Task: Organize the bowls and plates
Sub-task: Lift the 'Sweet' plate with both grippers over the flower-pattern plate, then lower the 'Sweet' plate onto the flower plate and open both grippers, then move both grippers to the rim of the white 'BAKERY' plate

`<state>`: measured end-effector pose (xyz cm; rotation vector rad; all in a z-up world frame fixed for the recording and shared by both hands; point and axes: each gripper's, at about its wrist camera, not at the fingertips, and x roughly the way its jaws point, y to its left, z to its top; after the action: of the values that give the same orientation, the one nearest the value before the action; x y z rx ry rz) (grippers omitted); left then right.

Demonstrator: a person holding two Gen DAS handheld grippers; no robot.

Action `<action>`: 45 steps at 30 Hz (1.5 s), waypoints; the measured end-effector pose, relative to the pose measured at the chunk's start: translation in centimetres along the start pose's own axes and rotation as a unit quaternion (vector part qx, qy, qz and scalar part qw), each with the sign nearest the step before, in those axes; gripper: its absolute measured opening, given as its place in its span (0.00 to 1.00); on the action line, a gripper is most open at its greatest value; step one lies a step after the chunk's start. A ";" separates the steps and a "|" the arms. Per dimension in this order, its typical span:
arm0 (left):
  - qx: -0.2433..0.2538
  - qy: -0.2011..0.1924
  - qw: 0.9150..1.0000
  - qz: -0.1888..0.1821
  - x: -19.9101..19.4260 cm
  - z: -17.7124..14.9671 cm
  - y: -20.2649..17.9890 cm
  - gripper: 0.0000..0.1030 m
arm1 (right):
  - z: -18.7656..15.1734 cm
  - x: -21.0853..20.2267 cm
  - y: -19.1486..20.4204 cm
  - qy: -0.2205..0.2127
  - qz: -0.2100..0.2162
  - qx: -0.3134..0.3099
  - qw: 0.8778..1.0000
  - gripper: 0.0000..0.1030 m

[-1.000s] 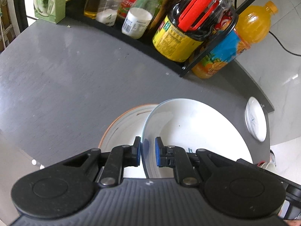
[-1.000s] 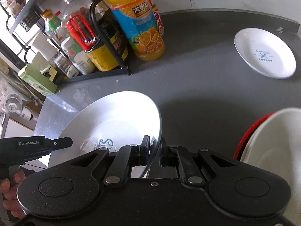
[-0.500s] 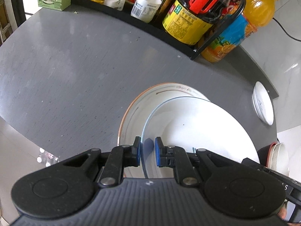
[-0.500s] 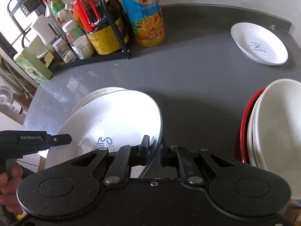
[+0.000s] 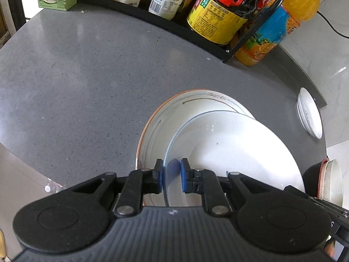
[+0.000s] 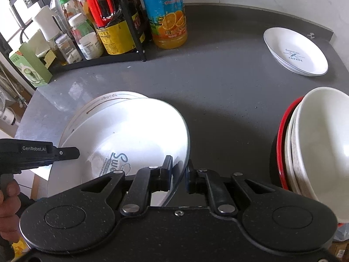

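Note:
A white plate (image 5: 229,148) with blue lettering (image 6: 130,131) hangs tilted just over a larger plate with an orange rim (image 5: 170,113), which lies flat on the grey counter (image 5: 76,76). My left gripper (image 5: 171,172) is shut on the white plate's near-left rim. At the opposite rim, my right gripper (image 6: 179,170) is also shut on it. In the right wrist view the orange-rimmed plate (image 6: 91,109) peeks out behind the white one. The left gripper's fingers (image 6: 65,152) reach in from the left there, held by a hand.
A stack of white bowls in a red-rimmed one (image 6: 316,144) stands at the right edge. A small white dish (image 6: 294,50) lies far right. At the back stand a black rack of bottles and jars (image 6: 113,32), an orange juice bottle (image 6: 168,15) and a green box (image 6: 30,65).
Both grippers have carried the white plate down and over the orange-rimmed plate, which now shows more from under it. The bowl stack has come further into the right wrist view.

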<state>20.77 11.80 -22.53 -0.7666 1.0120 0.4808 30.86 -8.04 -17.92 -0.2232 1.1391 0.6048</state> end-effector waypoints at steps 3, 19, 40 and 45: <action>-0.006 0.006 1.000 -0.001 0.3 0.1 0.1 0.15 | -0.1 0.2 0.1 0.000 -0.009 0.007 1.000 0.12; -0.011 -0.024 1.000 0.009 -2.2 1.4 0.9 0.37 | 0.3 1.5 1.6 -0.018 -0.047 0.001 0.999 0.16; 0.009 -0.024 1.000 0.019 -5.3 -0.4 2.8 0.51 | 0.2 2.8 2.3 -0.012 -0.044 0.016 0.999 0.23; 0.028 -0.039 0.999 0.020 -6.1 -0.2 1.3 0.69 | 0.2 0.1 1.0 -0.027 -0.029 0.047 0.998 0.37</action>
<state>16.90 12.41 -17.64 -0.6738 0.9663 0.5106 30.45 -7.07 -17.83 -0.1568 1.1025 0.5022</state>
